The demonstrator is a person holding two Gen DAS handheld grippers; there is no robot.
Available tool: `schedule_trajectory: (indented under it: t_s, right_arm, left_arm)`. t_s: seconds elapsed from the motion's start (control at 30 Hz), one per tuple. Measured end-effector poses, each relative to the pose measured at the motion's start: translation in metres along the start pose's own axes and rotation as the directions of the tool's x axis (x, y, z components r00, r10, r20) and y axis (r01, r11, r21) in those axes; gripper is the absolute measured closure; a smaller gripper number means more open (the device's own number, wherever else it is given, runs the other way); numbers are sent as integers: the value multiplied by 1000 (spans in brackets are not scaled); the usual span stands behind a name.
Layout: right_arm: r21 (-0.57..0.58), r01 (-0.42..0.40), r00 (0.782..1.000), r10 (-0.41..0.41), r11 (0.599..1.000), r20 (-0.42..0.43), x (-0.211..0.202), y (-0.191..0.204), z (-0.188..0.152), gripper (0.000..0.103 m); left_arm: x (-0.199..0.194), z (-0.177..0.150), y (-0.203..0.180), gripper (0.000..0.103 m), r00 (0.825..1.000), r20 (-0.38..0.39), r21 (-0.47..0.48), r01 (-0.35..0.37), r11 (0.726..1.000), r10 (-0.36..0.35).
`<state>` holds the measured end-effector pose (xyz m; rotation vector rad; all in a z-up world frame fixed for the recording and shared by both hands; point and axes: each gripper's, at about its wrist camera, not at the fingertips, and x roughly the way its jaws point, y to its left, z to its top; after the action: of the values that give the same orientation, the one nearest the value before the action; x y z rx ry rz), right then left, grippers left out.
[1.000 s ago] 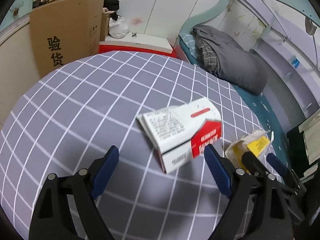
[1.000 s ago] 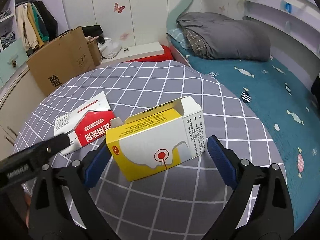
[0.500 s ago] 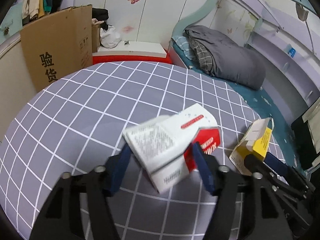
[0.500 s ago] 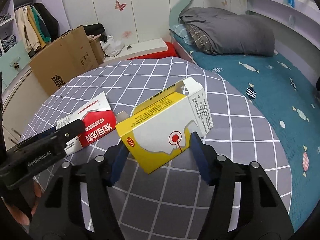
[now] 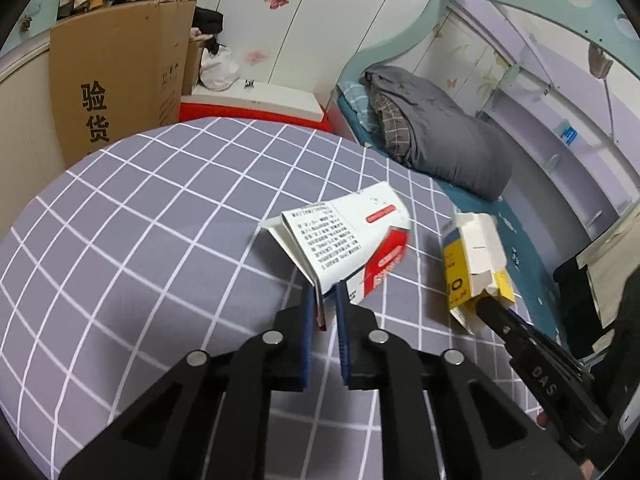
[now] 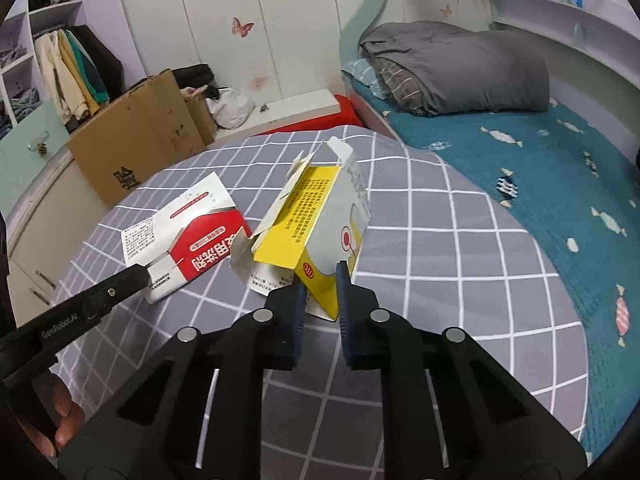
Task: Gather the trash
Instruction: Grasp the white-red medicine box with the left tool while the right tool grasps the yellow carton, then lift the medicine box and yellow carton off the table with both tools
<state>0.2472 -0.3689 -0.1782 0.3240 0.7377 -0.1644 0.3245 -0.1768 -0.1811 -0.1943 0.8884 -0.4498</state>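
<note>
1. The red and white carton is sitting between the fingers of the left gripper, which are closing onto its near corner; the pads are pressing the card flat there, and the rest of the carton is projecting ahead of the fingers over the checked bench.
2. The yellow carton is sitting between the fingers of the right gripper, which are closing onto its lower near corner; its body is tilting up and away from the fingers with its flaps hanging open.
3. Handling judgement: both cartons are appearing empty, light and thin-walled; they are buckling under the pinch and are likely to swing about a corner hold. A grip across a folded edge or deeper along a flattened panel would be steadier than the extreme corner.
4. Each carton is lying just beside the other, the red one to the left of the right gripper's fingers.
5. Beyond the fingers a large cardboard box is standing past the bench edge; a bed is lying to the right.
</note>
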Motion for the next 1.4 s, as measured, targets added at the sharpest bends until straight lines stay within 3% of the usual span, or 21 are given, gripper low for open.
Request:
schedule_trajectory:
  t_s: [0.3,0.47,0.7,0.83,0.97,1.03,1.2,1.4]
  right_arm:
    - [19,-154,988,154,988,-13,-16,15,-10,94]
    - [25,-257,964,258,966,-57,-19,34,-24,94]
    - [-11,-266,961,264,964,-84,-23,51,-39,94]
    - [-40,-269,959,263,962,-109,-22,64,-49,94]
    - [-52,-260,960,253,964,-118,-24,67,-55,94]
    - [-47,-256,961,248,966,-122,-25,65,-57,94]
    - [-50,-243,963,235,969,-133,-24,58,-61,94]
    - [-40,-235,965,228,971,-131,-24,52,-59,94]
  left_arm:
    - [-54,-20,0,96,993,107,38,-46,998,42]
    - [-85,-39,1,96,993,119,84,-39,996,29]
    - [-99,-74,16,95,997,77,93,-38,995,31]
    - [-79,-77,29,94,1000,-4,32,-21,999,21]
    - [-69,-77,38,92,1000,-12,-24,17,1000,-17]
    - [-63,-74,43,87,999,-21,-61,46,997,-47]
    - [-52,-66,43,47,994,-10,-106,111,988,-113]
    - [-40,-57,47,44,989,20,-189,150,970,-149]
